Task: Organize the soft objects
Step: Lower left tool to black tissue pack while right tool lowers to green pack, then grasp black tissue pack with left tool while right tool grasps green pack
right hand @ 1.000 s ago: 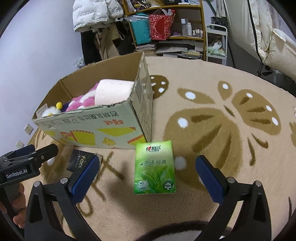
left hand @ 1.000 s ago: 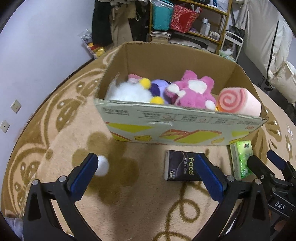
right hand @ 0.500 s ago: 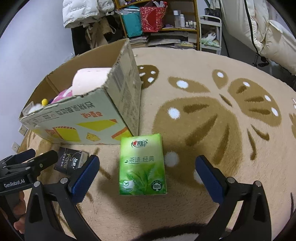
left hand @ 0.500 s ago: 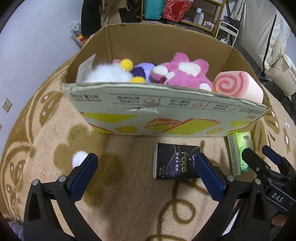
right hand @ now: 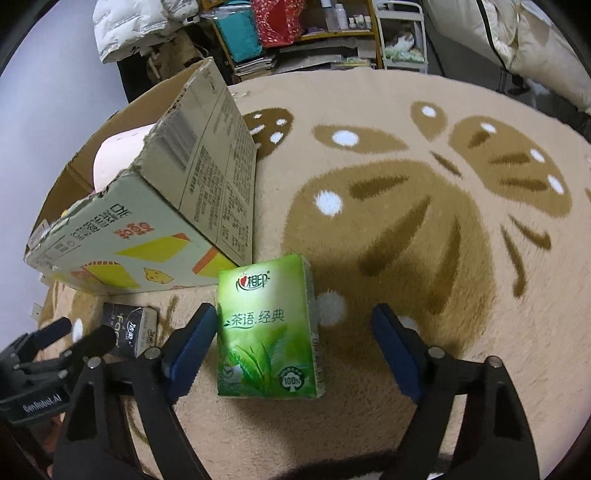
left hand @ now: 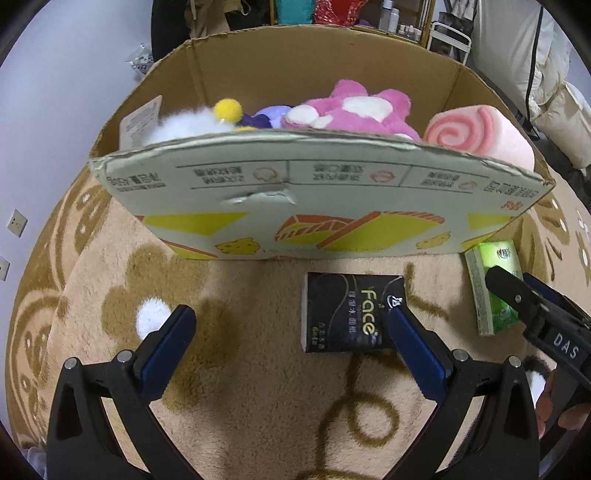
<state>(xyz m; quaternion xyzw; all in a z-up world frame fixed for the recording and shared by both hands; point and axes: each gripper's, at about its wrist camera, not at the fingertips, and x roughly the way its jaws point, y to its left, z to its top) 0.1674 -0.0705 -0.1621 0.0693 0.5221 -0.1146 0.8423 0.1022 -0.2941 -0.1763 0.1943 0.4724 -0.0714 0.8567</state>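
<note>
A cardboard box [left hand: 325,192] on the rug holds a white plush [left hand: 184,125], a pink plush [left hand: 351,110] and a pink swirl roll cushion [left hand: 476,136]. A black "Face" tissue pack [left hand: 351,312] lies in front of it, just ahead of my open left gripper [left hand: 291,332], nearer its right finger. A green tissue pack [right hand: 269,332] lies between the fingers of my open right gripper [right hand: 295,339], close to the left one. The green pack [left hand: 491,288] and the right gripper also show in the left wrist view. The black pack [right hand: 129,330] and box [right hand: 155,221] show in the right wrist view.
A beige rug with brown patterns [right hand: 406,221] covers the floor. Shelves with bags and bottles [right hand: 303,33] stand at the back, a white jacket [right hand: 140,26] to their left, bedding [right hand: 535,48] at the right. A wall [left hand: 55,92] is at the left.
Both grippers have moved forward and lower toward the packs. The black pack now sits near the left gripper's right finger; the green pack now lies between the right gripper's fingers.
</note>
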